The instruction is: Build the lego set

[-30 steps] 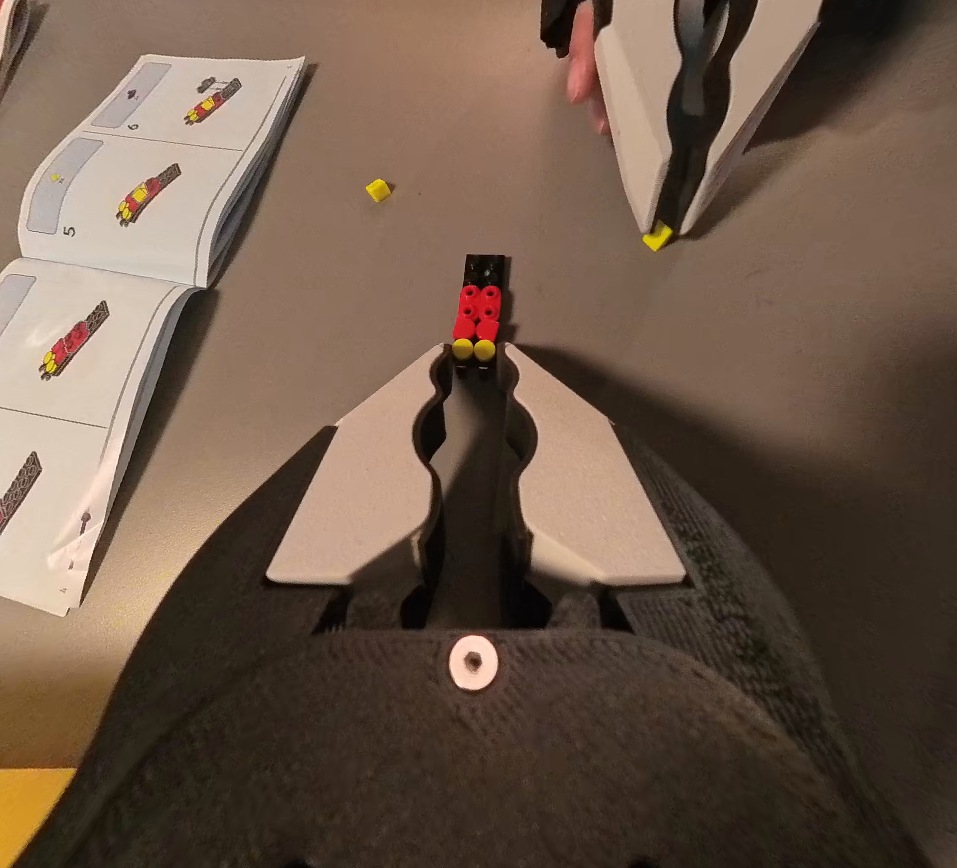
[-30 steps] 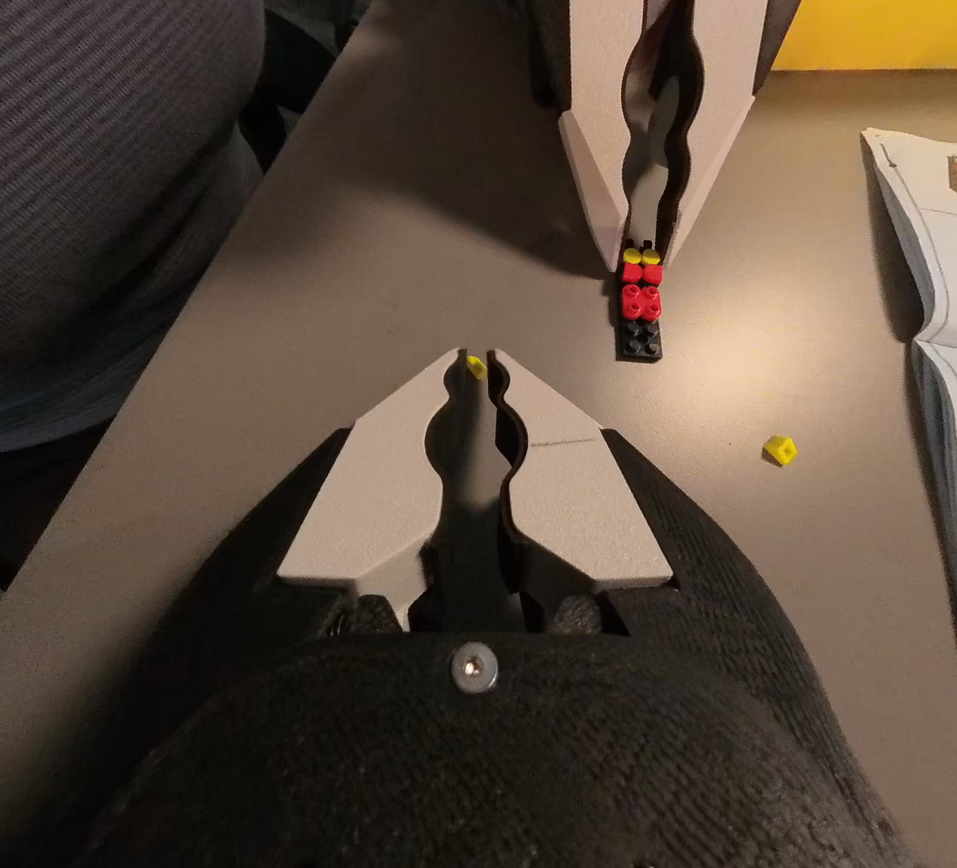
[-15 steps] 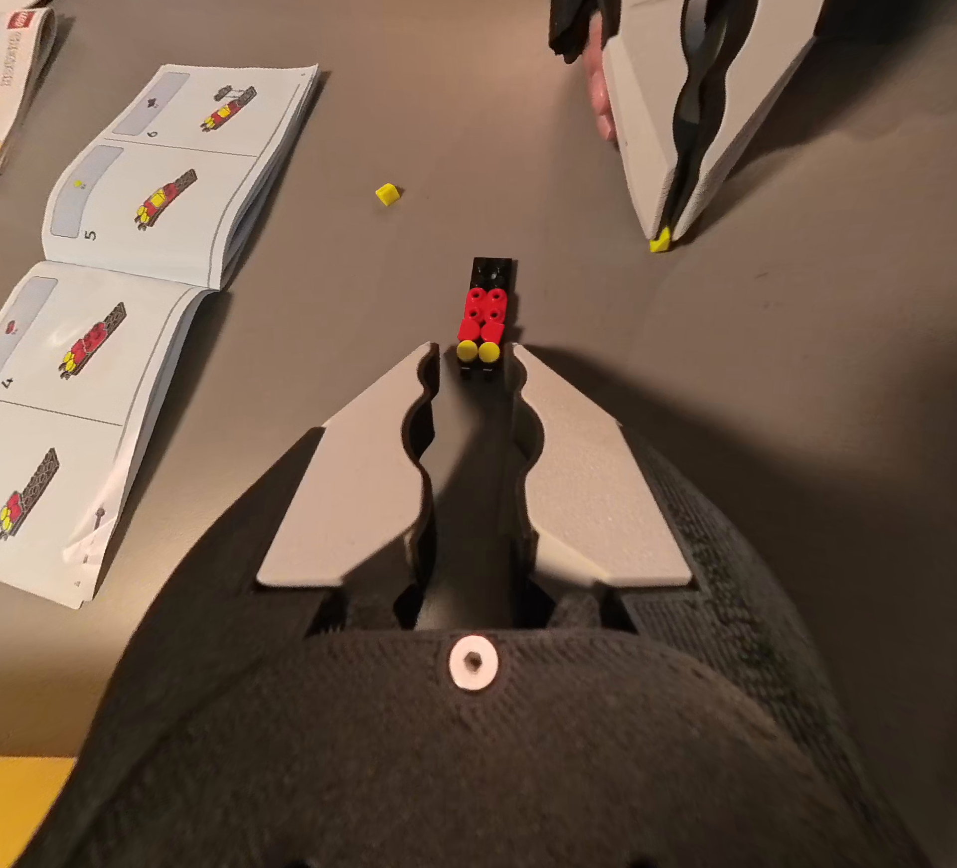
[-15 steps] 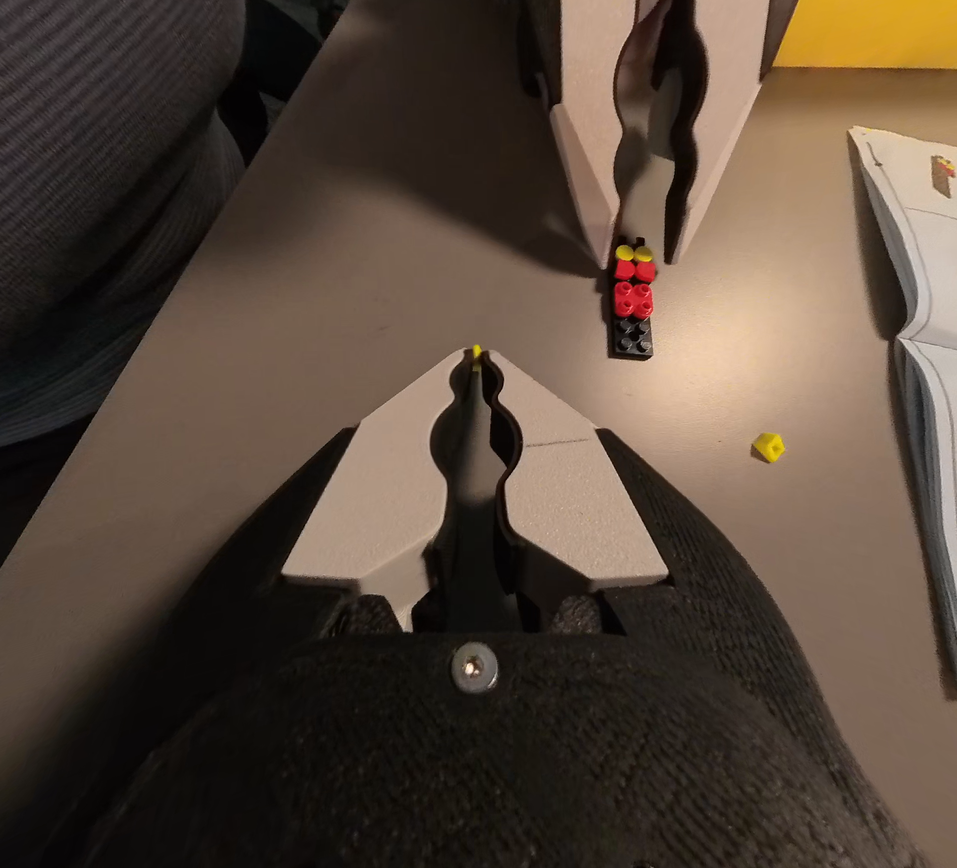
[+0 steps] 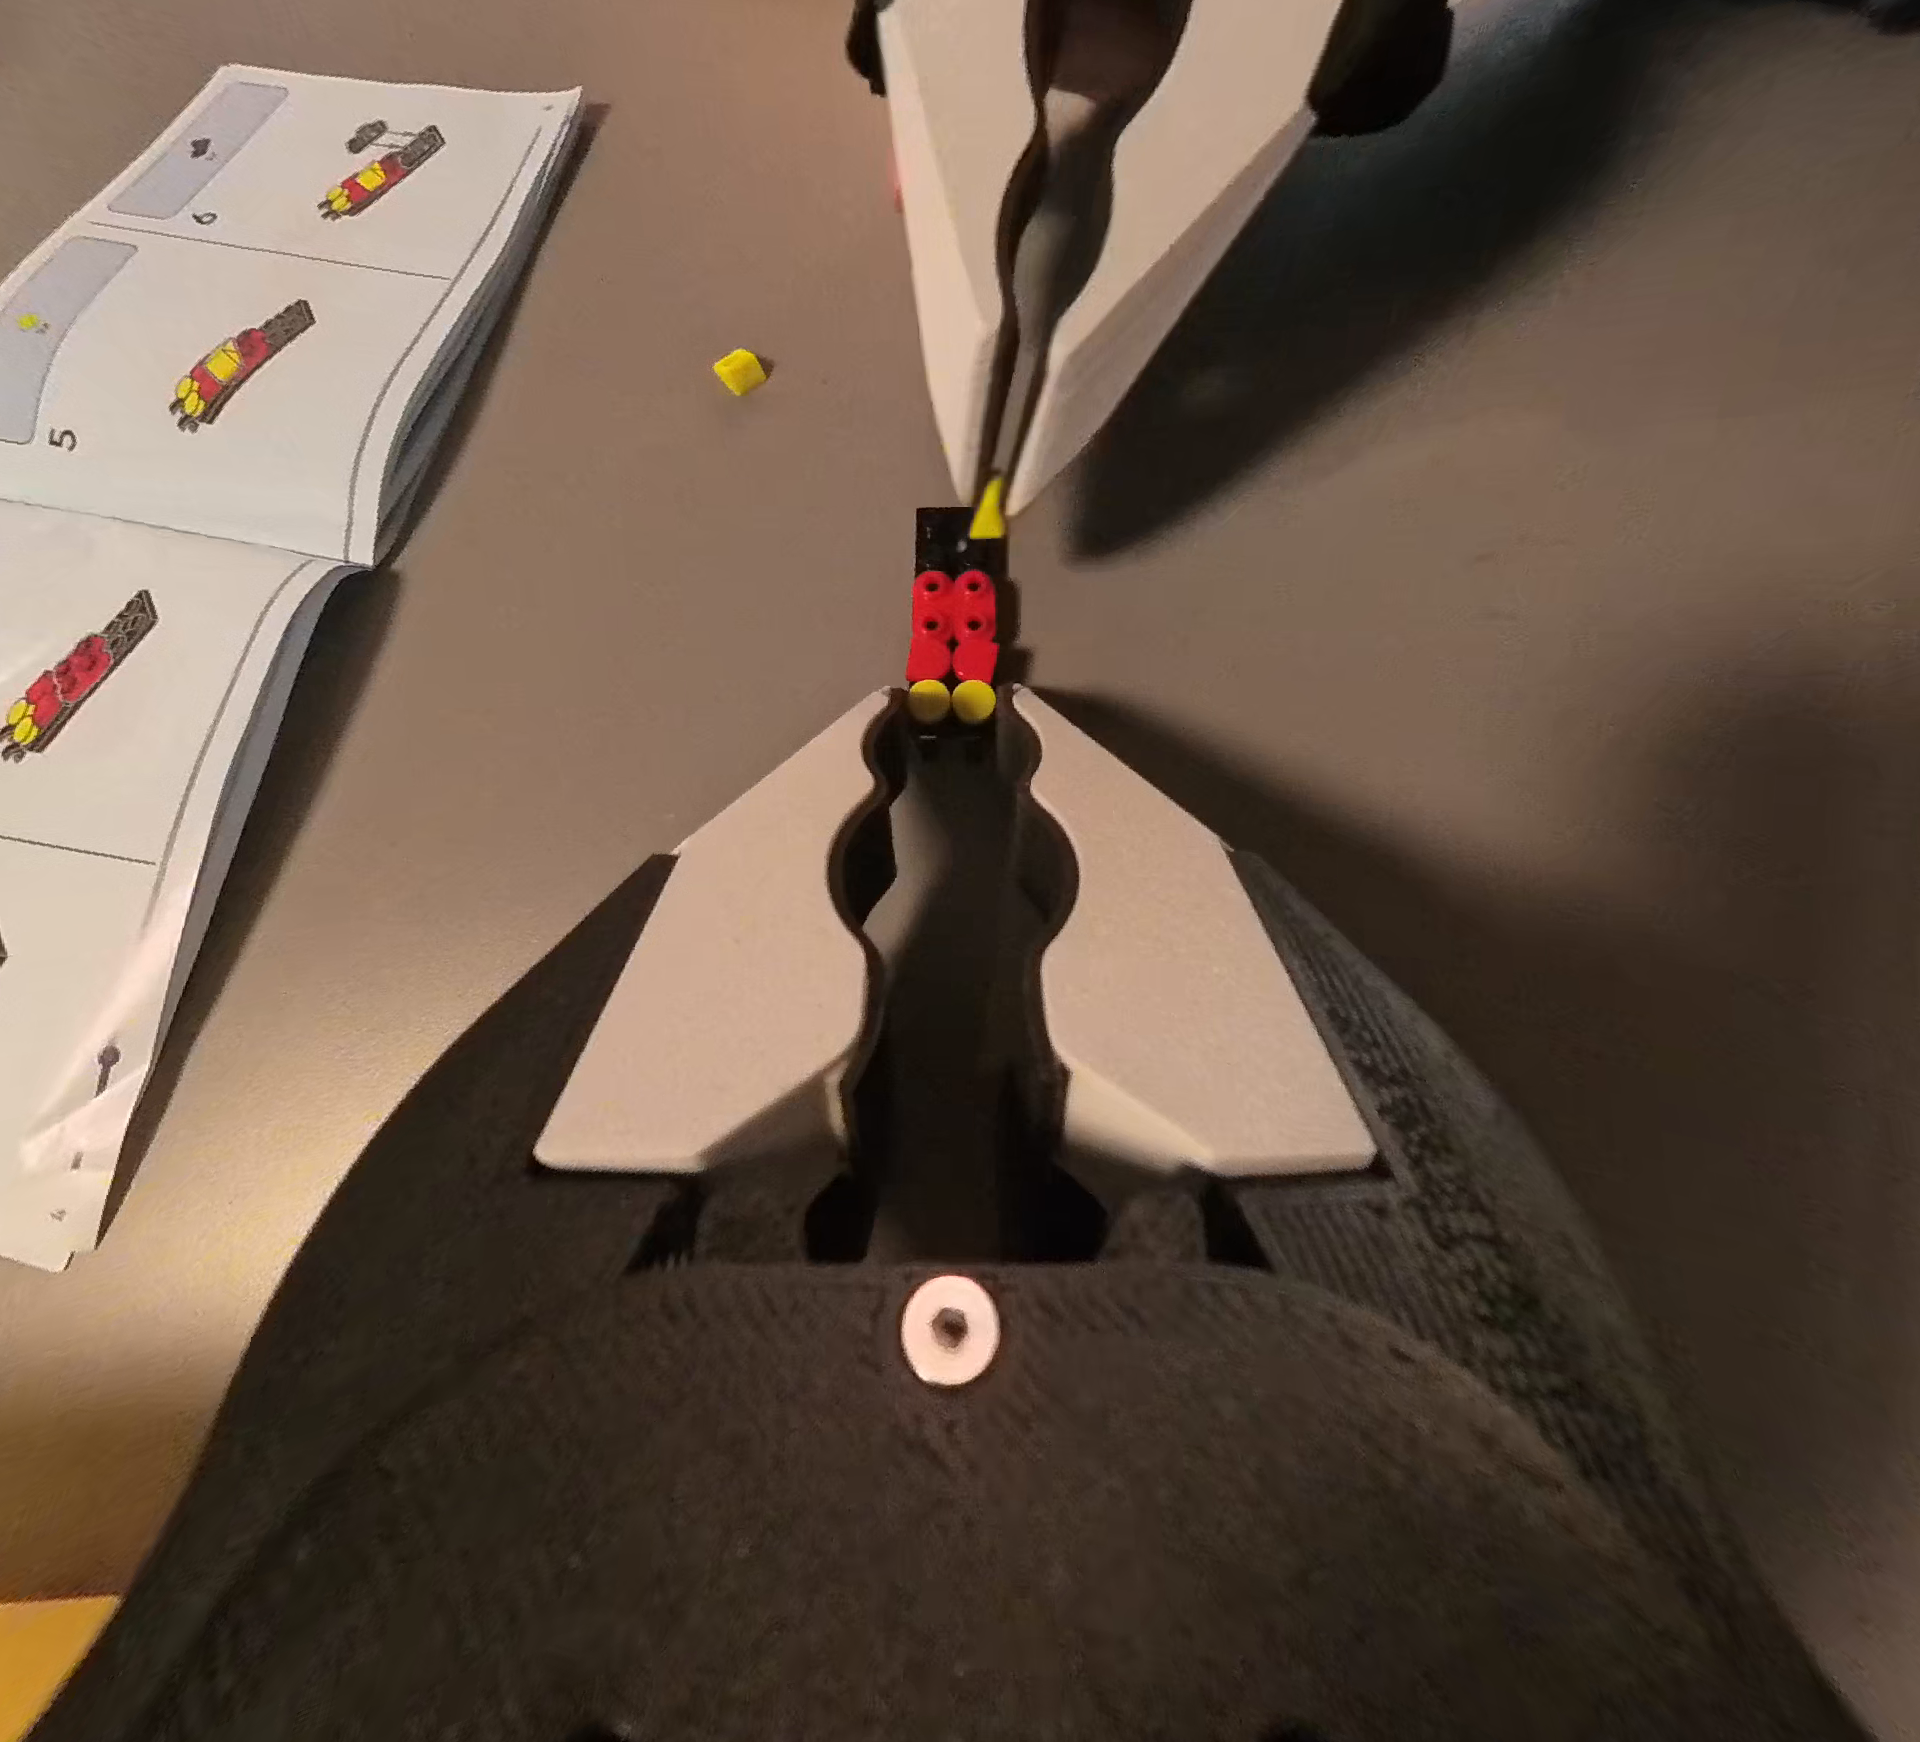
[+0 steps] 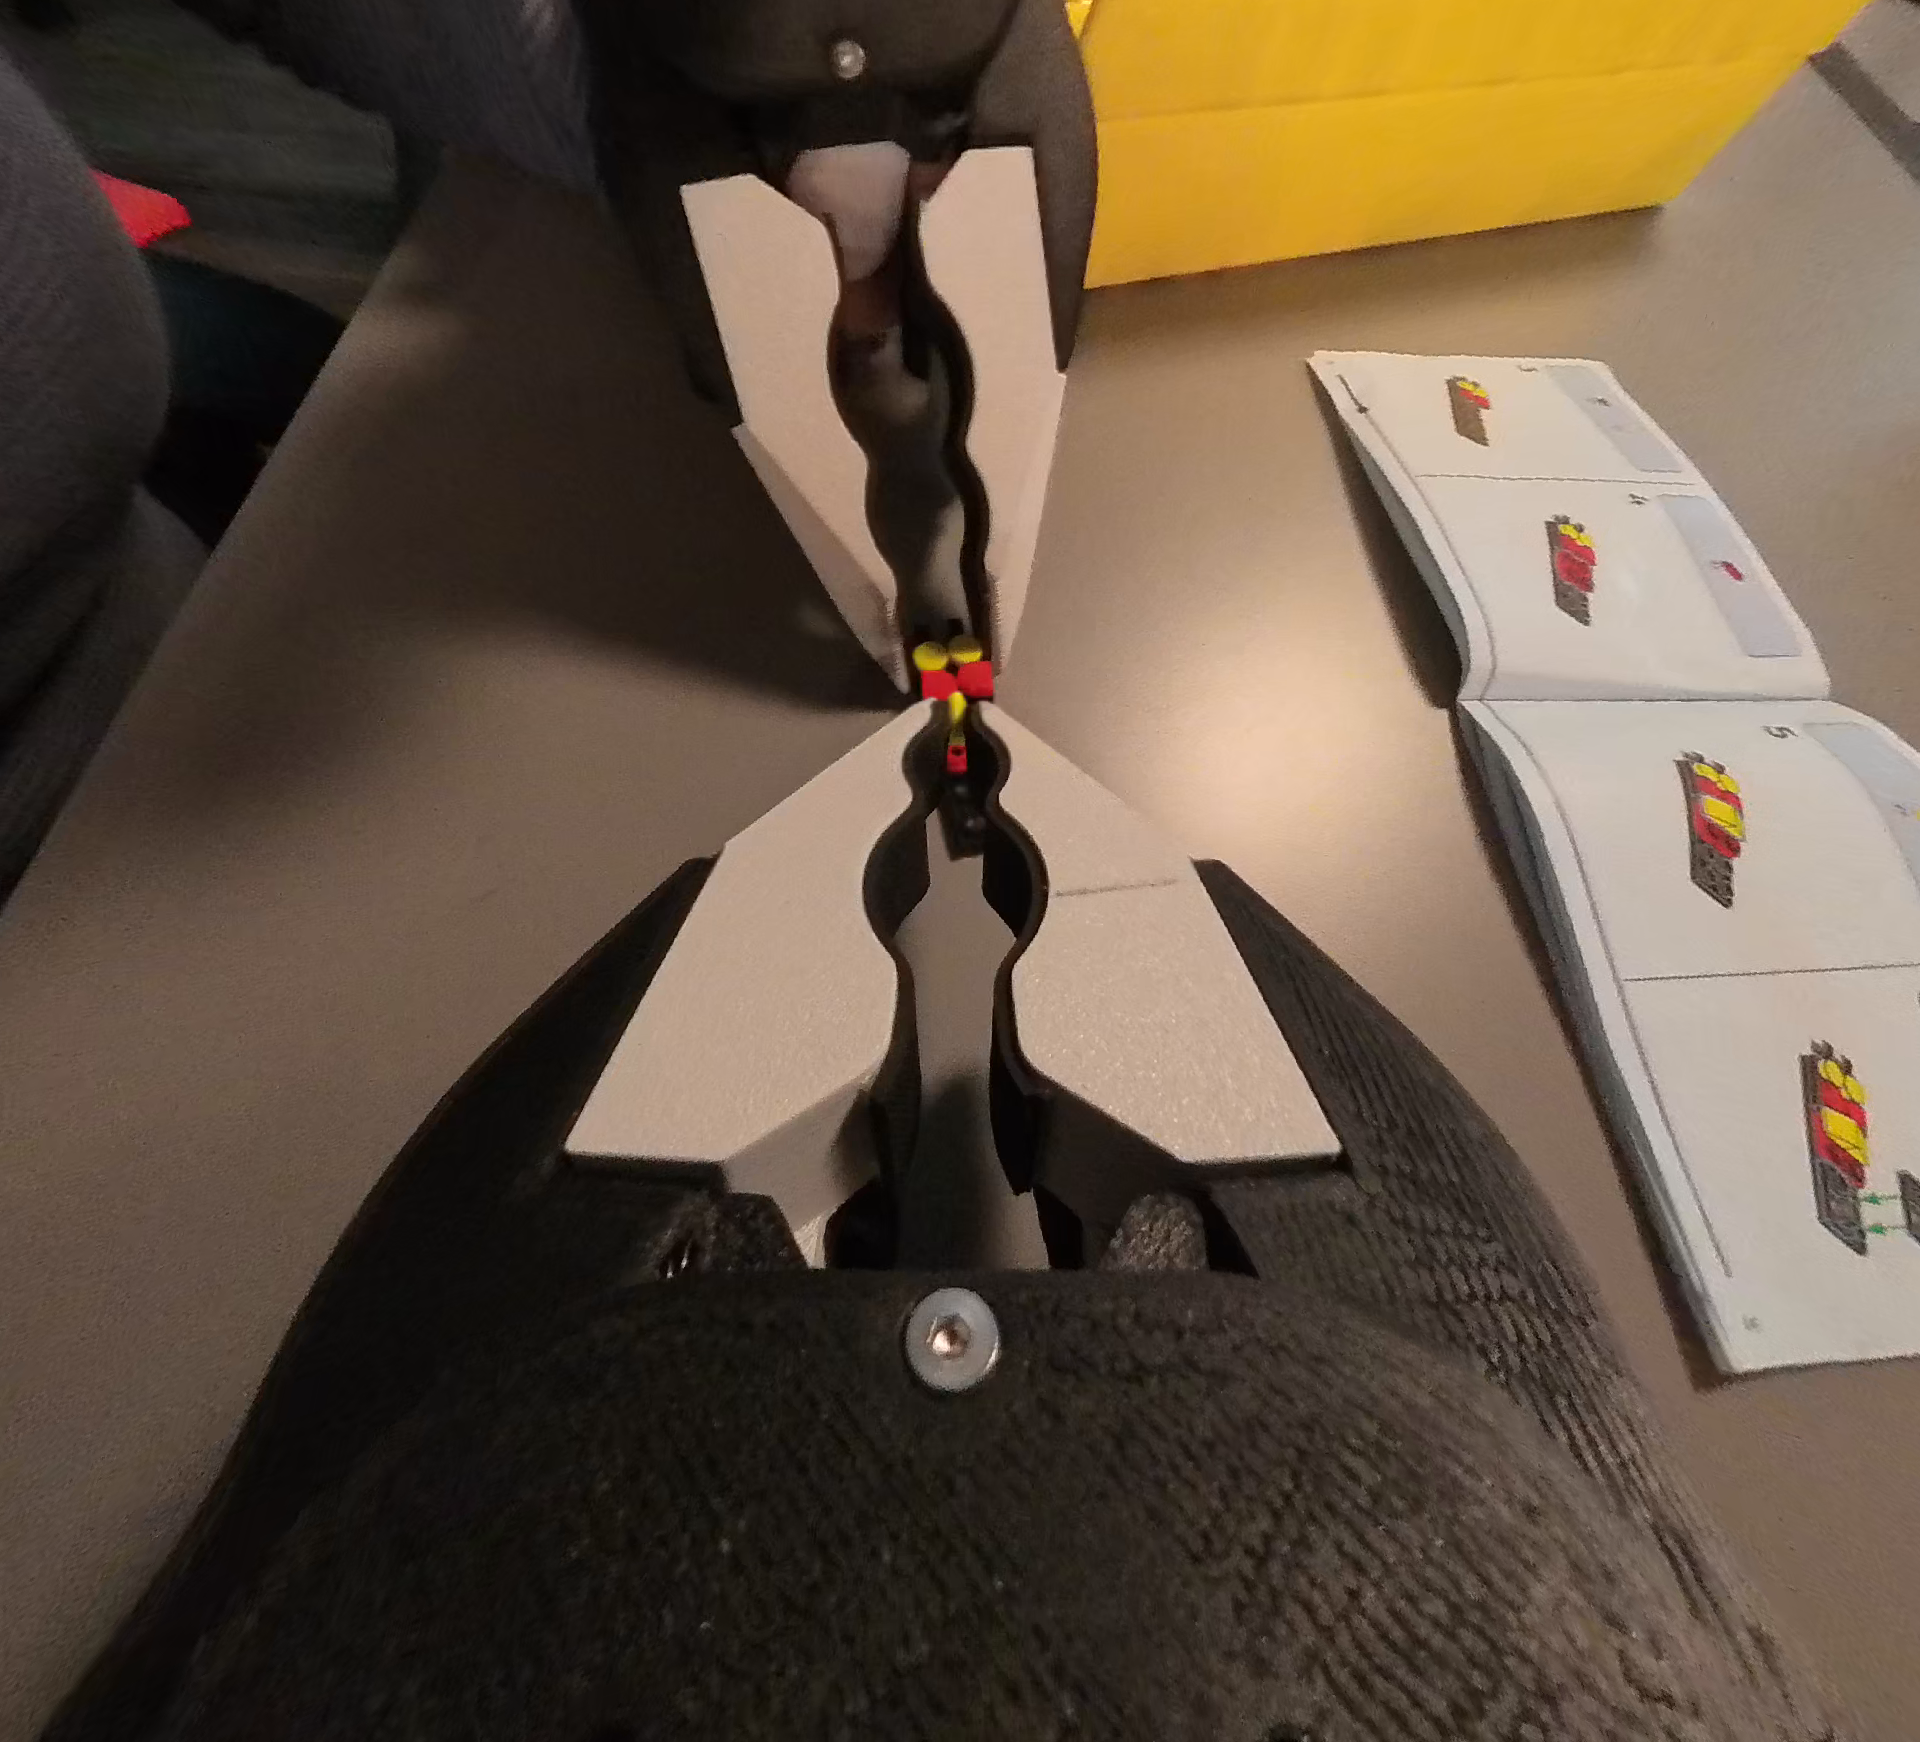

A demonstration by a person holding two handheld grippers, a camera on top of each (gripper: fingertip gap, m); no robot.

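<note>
**Two grippers meet over a small brick build**

The right gripper (image 6: 958,724) has its fingers pressed onto a tiny yellow piece (image 5: 987,516), which sticks out from between the tips. In the left wrist view that piece hangs at the far end of the build (image 5: 957,627), at or just above its bare black end; whether it touches is unclear.

The left gripper (image 5: 951,705) faces it from the other side. Its fingers are narrowly spread, flanking the near end of the build, where two round yellow studs sit. Whether the tips press on the plate cannot be told.

The build is a narrow black plate lying flat on the table (image 5: 1455,653), carrying red bricks in the middle and the yellow studs at the near end.

A second loose yellow piece (image 5: 741,372) lies on the table to the left, apart from the build. Farther left, an open booklet (image 5: 260,321) lies flat, showing pictured steps. In the right wrist view a yellow box (image 6: 1455,30) stands at the back of the table.
</note>
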